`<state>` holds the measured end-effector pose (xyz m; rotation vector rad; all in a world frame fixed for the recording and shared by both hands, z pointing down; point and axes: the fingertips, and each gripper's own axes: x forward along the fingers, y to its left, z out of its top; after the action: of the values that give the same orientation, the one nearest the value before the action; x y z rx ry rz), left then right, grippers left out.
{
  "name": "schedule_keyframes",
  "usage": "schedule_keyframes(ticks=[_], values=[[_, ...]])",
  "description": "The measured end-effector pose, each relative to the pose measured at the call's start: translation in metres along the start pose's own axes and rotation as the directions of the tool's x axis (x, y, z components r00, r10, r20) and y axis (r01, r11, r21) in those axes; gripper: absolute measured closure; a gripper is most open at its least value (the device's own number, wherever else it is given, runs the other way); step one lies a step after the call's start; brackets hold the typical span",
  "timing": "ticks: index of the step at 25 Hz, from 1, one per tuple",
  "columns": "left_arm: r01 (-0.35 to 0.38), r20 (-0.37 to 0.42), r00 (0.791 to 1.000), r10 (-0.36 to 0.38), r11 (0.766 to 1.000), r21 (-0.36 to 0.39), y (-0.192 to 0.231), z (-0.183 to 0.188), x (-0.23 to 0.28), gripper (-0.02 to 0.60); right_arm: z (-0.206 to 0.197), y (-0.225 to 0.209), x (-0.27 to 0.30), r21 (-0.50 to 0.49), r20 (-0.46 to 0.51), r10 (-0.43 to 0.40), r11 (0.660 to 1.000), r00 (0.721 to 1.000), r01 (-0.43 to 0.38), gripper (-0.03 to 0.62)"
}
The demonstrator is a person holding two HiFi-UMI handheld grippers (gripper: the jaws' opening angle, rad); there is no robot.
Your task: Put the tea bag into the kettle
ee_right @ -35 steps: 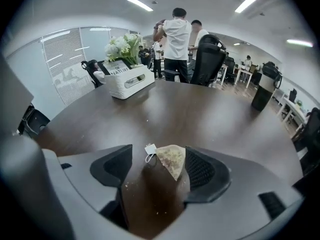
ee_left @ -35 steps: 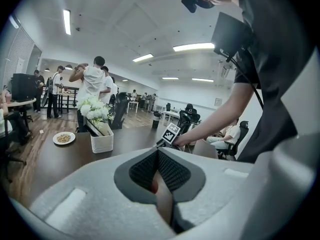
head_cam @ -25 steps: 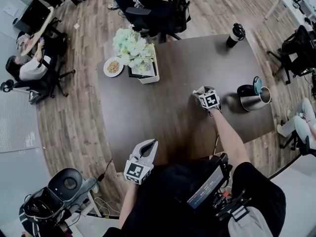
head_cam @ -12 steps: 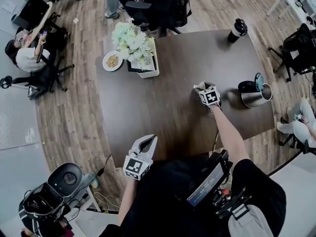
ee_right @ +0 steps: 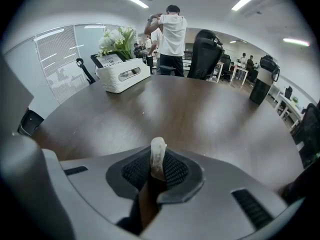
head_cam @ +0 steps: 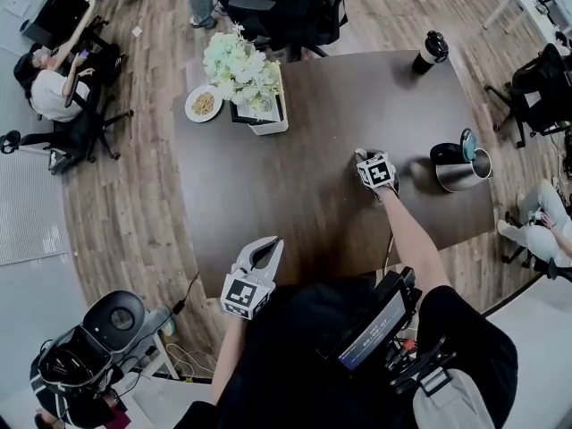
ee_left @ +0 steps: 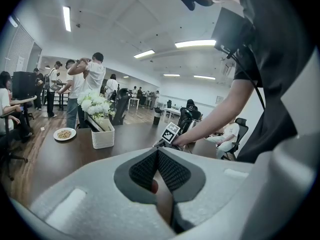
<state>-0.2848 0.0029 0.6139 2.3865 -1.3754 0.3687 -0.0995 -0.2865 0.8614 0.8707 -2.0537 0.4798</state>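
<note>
Dark bench [head_cam: 295,186] bearing the kettle [head_cam: 458,172] near its right edge, the right gripper [head_cam: 364,157] beside it, fingers [ee_right: 176,170] closing on the white tea bag [ee_right: 158,156] pinched between them, and the left gripper [head_cam: 266,250] at the near edge, fingers together, empty.

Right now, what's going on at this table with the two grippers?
A person works two handheld grippers over a dark table. The right gripper is closing its jaws on a white tea bag, which stands pinched between the pads. The kettle sits farther right on the table with its lid open; the bag is not in it yet. The left gripper hangs by the table's near edge, jaws together, holding nothing.
</note>
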Motion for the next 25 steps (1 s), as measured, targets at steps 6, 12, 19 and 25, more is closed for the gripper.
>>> schedule_keyframes(ticks=[6, 12, 19, 25], values=[[0.007, 0.016, 1.0, -0.007, 1.0, 0.007, -0.001, 0.001, -0.001, 0.58, 0.003, 0.009, -0.016, 0.037, 0.028, 0.038, 0.999, 0.999, -0.039, 0.554], [0.025, 0.036, 0.999, -0.025, 1.0, 0.012, -0.007, 0.001, 0.001, 0.58, -0.001, 0.024, -0.038, 0.094, 0.066, 0.1, 0.99, 0.993, -0.106, 0.556], [0.037, 0.056, 0.998, -0.037, 0.999, 0.011, -0.011, -0.002, -0.005, 0.58, -0.019, 0.065, -0.065, 0.114, 0.081, 0.172, 0.977, 0.982, -0.181, 0.559], [0.063, 0.057, 0.996, -0.063, 0.998, 0.012, -0.018, -0.012, -0.005, 0.58, -0.034, 0.108, -0.091, 0.112, 0.117, 0.22, 0.966, 0.968, -0.233, 0.559]])
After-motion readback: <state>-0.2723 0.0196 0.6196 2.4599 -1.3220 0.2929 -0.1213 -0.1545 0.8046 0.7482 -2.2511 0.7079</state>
